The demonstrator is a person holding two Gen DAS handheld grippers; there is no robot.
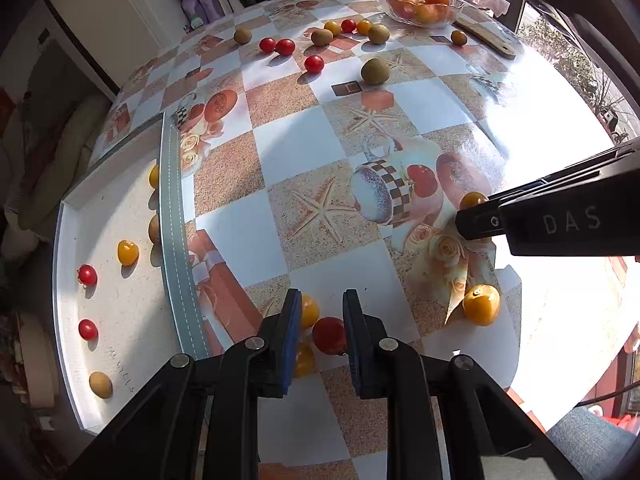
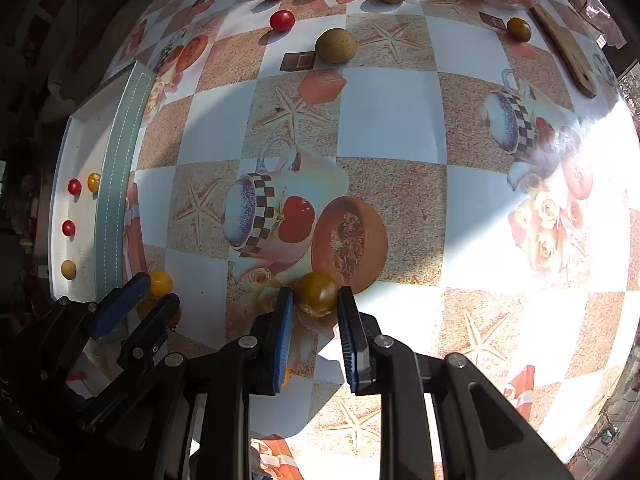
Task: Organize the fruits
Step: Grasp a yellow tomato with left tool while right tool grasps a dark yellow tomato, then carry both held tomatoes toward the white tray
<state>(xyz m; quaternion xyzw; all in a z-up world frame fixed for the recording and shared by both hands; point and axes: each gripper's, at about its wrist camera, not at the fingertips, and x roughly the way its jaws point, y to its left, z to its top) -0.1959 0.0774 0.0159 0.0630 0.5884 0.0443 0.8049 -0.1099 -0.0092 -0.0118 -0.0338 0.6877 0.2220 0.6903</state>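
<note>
Both grippers point steeply down at the table (image 1: 312, 148) with its checked, starfish-printed cloth.

The left gripper (image 1: 322, 334) has its jaws drawn narrow around a red tomato (image 1: 329, 335), which sits between the two blue pads near their tips, the right pad against its side. Two yellow tomatoes lie just behind the left pad, partly hidden by it. Another yellow tomato (image 1: 481, 305) rests on the cloth a little to the right, apart from the jaws.

The right gripper (image 2: 316, 300) is clamped on a dull yellow-green tomato (image 2: 316, 294), held right at the fingertips, both pads touching its sides.

Off to the left stands a white tray (image 1: 76, 200) with a grey-blue rim, already holding a few red, yellow and brownish fruits. At the far side of the table more red tomatoes and brown kiwis (image 1: 375, 71) lie scattered, near a glass bowl (image 1: 420, 20) of oranges.
</note>
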